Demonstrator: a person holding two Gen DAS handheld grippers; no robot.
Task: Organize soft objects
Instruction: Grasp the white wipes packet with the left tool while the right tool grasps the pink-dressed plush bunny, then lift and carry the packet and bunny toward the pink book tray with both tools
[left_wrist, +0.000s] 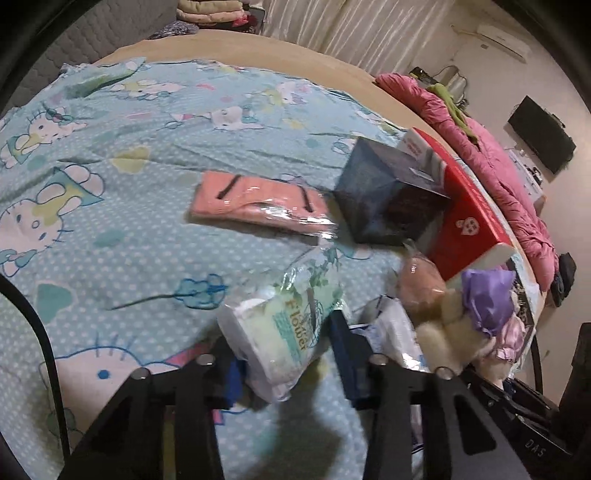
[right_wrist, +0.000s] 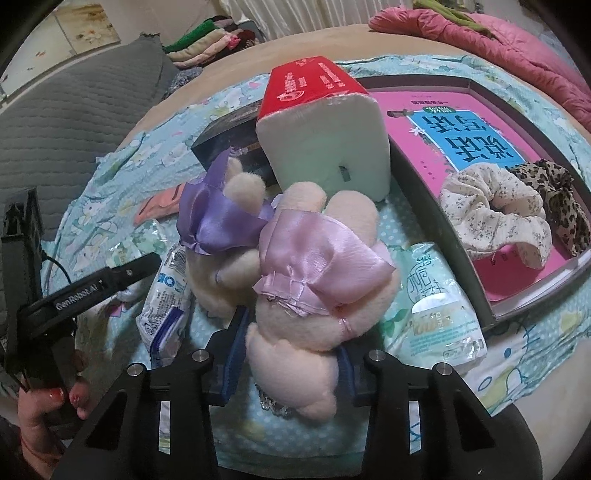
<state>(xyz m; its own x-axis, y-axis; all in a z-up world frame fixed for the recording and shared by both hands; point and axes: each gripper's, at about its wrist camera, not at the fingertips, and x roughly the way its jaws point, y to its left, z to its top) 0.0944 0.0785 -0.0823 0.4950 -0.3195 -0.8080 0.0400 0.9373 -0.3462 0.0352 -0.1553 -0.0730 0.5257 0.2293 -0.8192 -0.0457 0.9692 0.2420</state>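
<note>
Here, the left gripper is clamped on a tissue pack, its lower end blurred against the blue pads. The right gripper pinches a plush bear in a pink satin bow; a second bear with a purple bow leans against it, faces hidden. Another tissue pack lies just right of the bear, beside a tray holding two scrunchies, cut off at the frame edge. Behind stands a red-topped tissue block. Everything rests on a cartoon-print sheet; a pink quilt lies beyond.
</note>
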